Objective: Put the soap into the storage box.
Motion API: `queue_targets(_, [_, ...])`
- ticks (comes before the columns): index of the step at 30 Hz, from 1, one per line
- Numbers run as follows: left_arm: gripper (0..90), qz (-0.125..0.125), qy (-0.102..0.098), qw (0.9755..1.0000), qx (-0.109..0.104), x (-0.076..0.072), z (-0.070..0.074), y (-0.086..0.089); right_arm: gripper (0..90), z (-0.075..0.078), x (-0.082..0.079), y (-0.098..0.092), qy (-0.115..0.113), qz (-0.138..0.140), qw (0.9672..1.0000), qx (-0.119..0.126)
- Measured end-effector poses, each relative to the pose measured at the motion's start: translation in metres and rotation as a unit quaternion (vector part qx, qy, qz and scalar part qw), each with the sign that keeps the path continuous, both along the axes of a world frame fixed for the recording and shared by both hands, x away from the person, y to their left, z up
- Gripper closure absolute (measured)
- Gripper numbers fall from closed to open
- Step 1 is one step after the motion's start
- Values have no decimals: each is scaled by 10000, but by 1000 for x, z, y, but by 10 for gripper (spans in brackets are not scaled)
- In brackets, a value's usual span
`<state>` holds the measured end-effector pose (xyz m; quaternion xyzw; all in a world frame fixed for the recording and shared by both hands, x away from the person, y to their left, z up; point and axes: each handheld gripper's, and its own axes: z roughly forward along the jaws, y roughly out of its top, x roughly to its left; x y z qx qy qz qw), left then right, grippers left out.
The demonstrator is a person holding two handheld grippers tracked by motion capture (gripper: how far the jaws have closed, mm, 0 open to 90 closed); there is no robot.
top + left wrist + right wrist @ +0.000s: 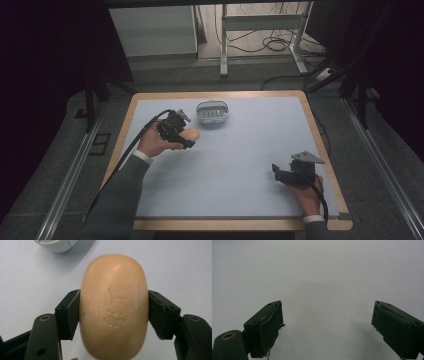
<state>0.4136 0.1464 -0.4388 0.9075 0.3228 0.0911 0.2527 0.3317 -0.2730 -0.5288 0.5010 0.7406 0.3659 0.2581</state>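
Note:
A peach-coloured oval bar of soap (113,305) with a stamped mark is clamped between the two black pads of my left gripper (113,312). In the high view the soap (192,134) is held above the mat, just left and in front of a white soap dish (212,112). My left gripper (186,136) is shut on the bar. The dish's white rim (56,246) peeks in at the top of the left gripper view. My right gripper (276,171) rests near the mat's right front. Its jaws stand wide apart (327,325) with nothing between them.
A pale blue mat (235,165) covers the wood-edged table (322,145). Beyond the table's far edge stand a white desk frame (260,30) and cables on the floor. Dark stands flank both sides.

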Motion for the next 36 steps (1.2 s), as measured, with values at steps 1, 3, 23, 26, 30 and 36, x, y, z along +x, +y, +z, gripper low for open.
queue_targets(1, [329, -7, -3, 10000, 39, 2, 1, -1, 102, 0, 0, 0, -3, 2, 10000, -4])
queue_targets(3, [330, -2, -16, 10000, 38, 3, 1, -1, 102, 0, 0, 0, -3, 0, 10000, -5])
queue_targets(23, [329, 111, 39, 9999, 14, 25, -1, -1, 102, 0, 0, 0, -6, -3, 10000, 7])
queue_targets(26, [329, 103, 43, 9999, 0, 29, -1, -1, 102, 0, 0, 0, -3, -7, 10000, 10])
queue_targets(30, [329, 121, 54, 9999, 4, 35, -1, -3, 102, 0, 0, 0, -1, -9, 10000, 16])
queue_targets(36, [329, 154, 67, 9999, -5, 42, -3, -5, 102, 0, 0, -1, 5, -8, 10000, 22])
